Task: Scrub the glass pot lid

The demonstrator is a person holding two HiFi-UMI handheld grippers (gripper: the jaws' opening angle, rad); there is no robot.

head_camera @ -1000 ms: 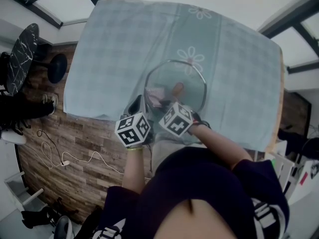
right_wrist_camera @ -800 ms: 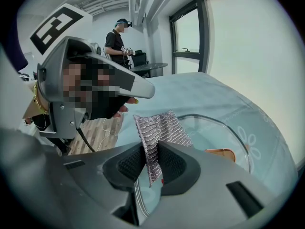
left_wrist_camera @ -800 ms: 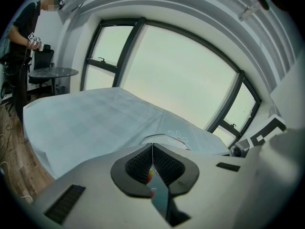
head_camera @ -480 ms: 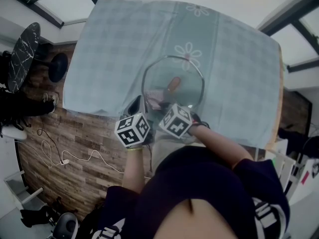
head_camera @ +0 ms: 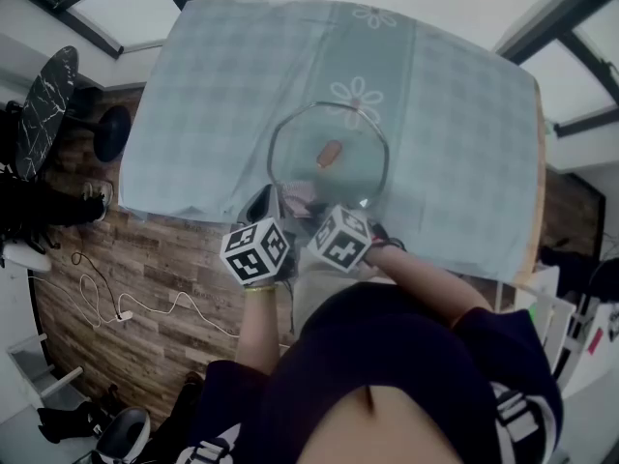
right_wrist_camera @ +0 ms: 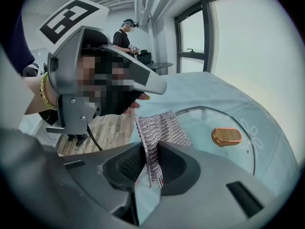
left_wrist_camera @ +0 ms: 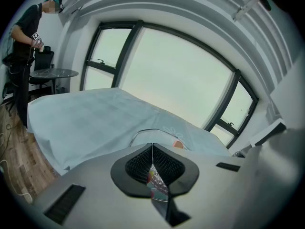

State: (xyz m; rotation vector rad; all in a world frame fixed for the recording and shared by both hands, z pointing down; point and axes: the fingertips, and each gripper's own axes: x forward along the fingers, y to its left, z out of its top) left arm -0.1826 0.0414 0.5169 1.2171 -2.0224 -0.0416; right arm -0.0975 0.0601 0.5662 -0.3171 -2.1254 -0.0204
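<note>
Right tool point(right_wrist_camera: 151, 162) clamps a grey striped knitted scrubbing cloth point(right_wrist_camera: 161, 128). Within the last second the cloth has drawn back from the bronze oval knob point(right_wrist_camera: 226, 136) toward the near rim of the round glass pot lid point(head_camera: 356, 162), which lies flat on the pale checked counter point(head_camera: 222, 95). Left tool point(left_wrist_camera: 152, 152), jaws fully together, sits beside that rim. Judgement: a scrubbing stroke is under way.

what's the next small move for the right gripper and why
Probably lower the right gripper and rub its scrub cloth across the glass lid toward the knob: the jaws clamp the cloth at the lid's near edge, most glass lying beyond.
</note>
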